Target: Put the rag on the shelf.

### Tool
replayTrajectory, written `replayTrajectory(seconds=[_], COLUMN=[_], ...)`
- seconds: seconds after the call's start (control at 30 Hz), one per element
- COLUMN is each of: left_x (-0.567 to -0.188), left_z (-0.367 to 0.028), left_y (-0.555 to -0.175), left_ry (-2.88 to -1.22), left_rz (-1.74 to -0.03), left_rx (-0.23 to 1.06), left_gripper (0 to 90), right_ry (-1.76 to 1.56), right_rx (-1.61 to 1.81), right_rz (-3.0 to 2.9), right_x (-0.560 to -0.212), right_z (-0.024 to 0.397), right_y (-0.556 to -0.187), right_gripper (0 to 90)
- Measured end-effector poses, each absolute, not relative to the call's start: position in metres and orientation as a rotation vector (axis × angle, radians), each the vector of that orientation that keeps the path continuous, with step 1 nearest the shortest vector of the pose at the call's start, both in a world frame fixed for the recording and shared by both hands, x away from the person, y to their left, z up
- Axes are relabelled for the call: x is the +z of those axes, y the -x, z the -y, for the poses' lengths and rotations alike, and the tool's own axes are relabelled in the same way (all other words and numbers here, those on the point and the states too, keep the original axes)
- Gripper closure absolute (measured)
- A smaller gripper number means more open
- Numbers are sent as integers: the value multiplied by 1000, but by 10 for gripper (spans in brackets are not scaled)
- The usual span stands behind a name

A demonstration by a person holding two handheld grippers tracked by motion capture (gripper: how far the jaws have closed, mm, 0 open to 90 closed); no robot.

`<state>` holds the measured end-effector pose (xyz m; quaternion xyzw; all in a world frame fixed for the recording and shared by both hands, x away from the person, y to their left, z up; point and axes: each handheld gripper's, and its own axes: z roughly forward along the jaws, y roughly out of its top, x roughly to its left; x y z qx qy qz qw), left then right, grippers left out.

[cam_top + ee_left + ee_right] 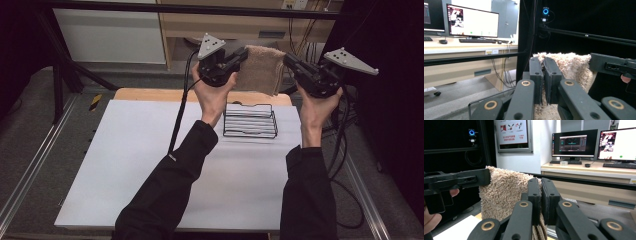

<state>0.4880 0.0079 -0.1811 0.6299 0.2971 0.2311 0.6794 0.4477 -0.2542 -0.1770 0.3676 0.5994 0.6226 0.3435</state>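
Observation:
A folded beige towel hangs in the air between my two grippers, above the far edge of the table. My left gripper is shut on the towel's upper left corner; in the left gripper view its jaws pinch the fluffy towel edge at my left gripper. My right gripper is shut on the upper right corner; in the right gripper view the towel hangs left of my right gripper, whose jaws clamp its edge. The towel's lower part droops freely.
A black wire rack stands on the white table just below the towel. A wooden board edges the table's far side. Cables trail from both grippers. Beyond stand a desk with monitors and a black frame bar.

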Motion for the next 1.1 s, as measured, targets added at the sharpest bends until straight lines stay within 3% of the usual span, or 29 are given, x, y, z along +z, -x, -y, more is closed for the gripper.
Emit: replayTrajectory(seconds=[0.5, 1.1], left_x=[-170, -184], left_z=[-2, -2], left_y=[-509, -537], left_ry=[-1392, -1424], left_rz=[-669, -692], left_rx=[520, 503], left_gripper=[857, 857], right_ry=[-950, -983], right_rx=[1602, 1579], right_rz=[-1550, -1583], right_x=[-164, -178], right_z=[259, 260], right_y=[-475, -506], right_gripper=[865, 863])
